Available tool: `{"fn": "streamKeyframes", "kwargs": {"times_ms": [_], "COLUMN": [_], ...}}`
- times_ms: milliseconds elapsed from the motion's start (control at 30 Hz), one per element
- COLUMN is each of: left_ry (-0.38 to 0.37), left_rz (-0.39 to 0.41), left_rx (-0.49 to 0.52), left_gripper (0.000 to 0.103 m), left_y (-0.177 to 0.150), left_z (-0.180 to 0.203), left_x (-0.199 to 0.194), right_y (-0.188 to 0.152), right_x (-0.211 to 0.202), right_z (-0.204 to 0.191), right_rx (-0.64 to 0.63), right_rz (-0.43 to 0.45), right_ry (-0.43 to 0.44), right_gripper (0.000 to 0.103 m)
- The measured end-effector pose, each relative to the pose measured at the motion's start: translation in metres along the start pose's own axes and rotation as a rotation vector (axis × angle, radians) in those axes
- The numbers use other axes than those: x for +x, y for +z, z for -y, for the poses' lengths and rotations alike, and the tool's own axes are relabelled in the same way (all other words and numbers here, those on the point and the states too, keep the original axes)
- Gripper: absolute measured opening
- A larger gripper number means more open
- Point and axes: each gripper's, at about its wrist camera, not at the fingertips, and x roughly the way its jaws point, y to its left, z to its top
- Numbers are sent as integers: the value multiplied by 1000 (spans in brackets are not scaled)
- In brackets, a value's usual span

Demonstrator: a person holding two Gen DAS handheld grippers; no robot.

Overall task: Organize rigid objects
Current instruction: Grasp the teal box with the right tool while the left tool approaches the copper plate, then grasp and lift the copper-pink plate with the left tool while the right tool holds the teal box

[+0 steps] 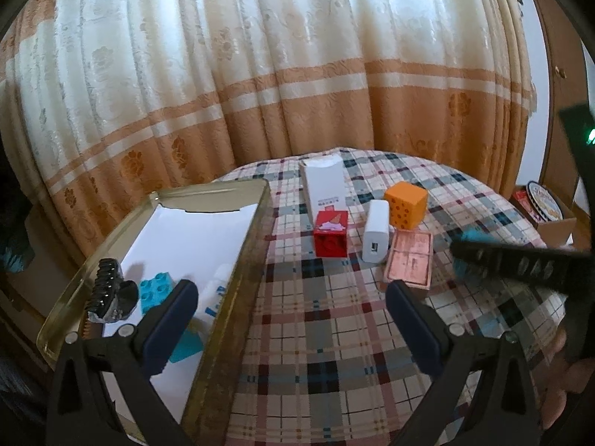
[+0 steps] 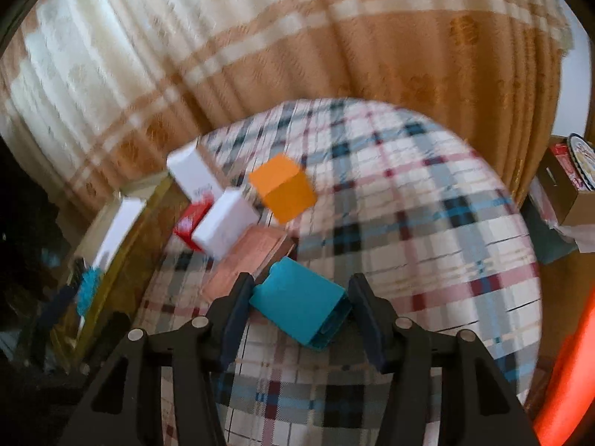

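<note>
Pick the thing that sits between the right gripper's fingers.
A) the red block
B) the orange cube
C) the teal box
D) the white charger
C: in the right wrist view the teal box lies between the fingers of the right gripper, which press its sides, while the orange cube sits farther back on the plaid cloth.

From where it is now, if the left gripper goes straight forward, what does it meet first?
Probably the red block, which sits ahead between the open left gripper fingers; only plaid tablecloth lies before it. Depth is uncertain.
</note>
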Motion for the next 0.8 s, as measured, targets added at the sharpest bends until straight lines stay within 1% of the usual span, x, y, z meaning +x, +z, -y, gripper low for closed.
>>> {"fn": "streamKeyframes", "kwargs": {"times_ms": [100,200,300,333,367,400,433,533,600,700,800], "left_ry": [-32,-101,-132,-141,-159,-177,-188,-208,-214,-205,-219], "left_rz": [-23,-63,-89,-104,-143,-180,-203,-271,-273,-280,-316], "left_rx": [9,0,44,46,37,23,13,-25,-33,-13,-17], "left_gripper": [102,102,102,100,93,89,84,82,82,82,76], "left_y": [2,8,14,15,17,18,18,19,21,24,22], "left_z": [6,18,36,39,44,47,49,55,58,66,71], "left_x": [4,13,24,28,36,44,48,66,69,75,83], "right_y": [6,10,11,12,12,11,12,11,11,12,11], "right_x": [-12,-17,-18,-19,-19,-19,-20,-21,-21,-19,-19], "right_z": [8,16,27,30,32,33,35,37,37,35,35], "right_rx": [32,66,134,147,154,165,171,182,183,173,167], "right_rz": [77,120,136,141,143,147,150,154,153,148,143], "right_ry": [-26,-78,-79,-78,-77,-78,-79,-76,-73,-72,-72], "right_gripper": [56,56,56,56,56,56,56,56,56,56,56]}}
